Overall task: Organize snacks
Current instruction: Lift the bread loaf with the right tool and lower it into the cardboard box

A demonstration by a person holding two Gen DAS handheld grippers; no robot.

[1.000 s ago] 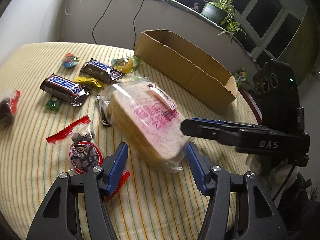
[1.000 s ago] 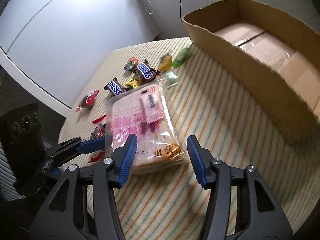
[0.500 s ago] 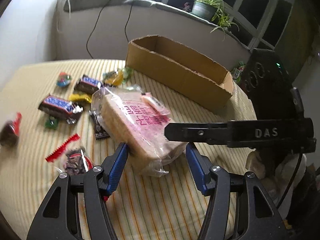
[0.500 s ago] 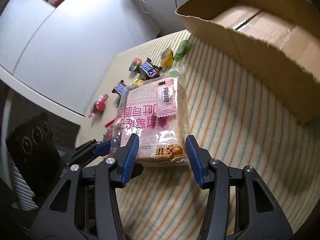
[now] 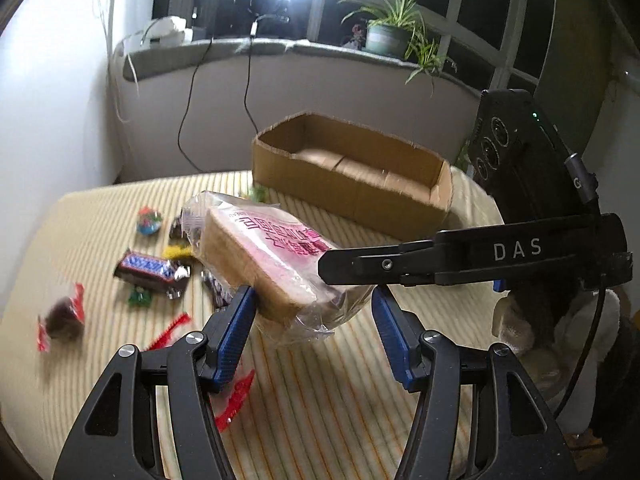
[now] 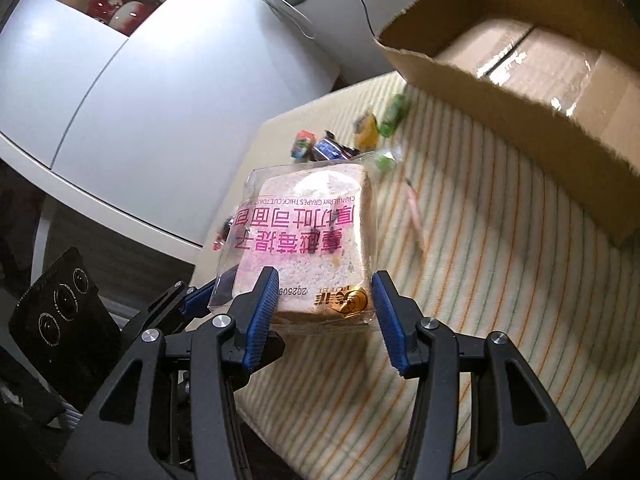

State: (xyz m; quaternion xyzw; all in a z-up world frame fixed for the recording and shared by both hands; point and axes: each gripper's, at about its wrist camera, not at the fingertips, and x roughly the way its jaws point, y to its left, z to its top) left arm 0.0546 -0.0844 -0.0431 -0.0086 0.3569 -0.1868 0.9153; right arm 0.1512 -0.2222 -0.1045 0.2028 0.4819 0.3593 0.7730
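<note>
Two grippers meet at one bagged toast loaf (image 5: 272,264), which is lifted clear of the striped worktop (image 5: 340,408), tilted, in front of the cardboard box (image 5: 352,172). Left of the loaf, loose snacks lie on the worktop: a red-wrapped candy (image 5: 60,320) farthest out, a Snickers bar (image 5: 150,270) nearer, and a round colourful candy (image 5: 149,222) behind it. The left gripper (image 5: 314,324) has its blue pads spread wide; its left pad touches the loaf's near end, the right pad stands apart from the bag. In the right wrist view, the right gripper (image 6: 324,312) is also wide open, its pads flanking the loaf's (image 6: 308,240) near edge; whether they press the wrapper I cannot tell. Right of the loaf, the box (image 6: 520,92) stands on the worktop with its taped floor bare, and yellow and green candies (image 6: 380,124) lie beside its near corner.
</note>
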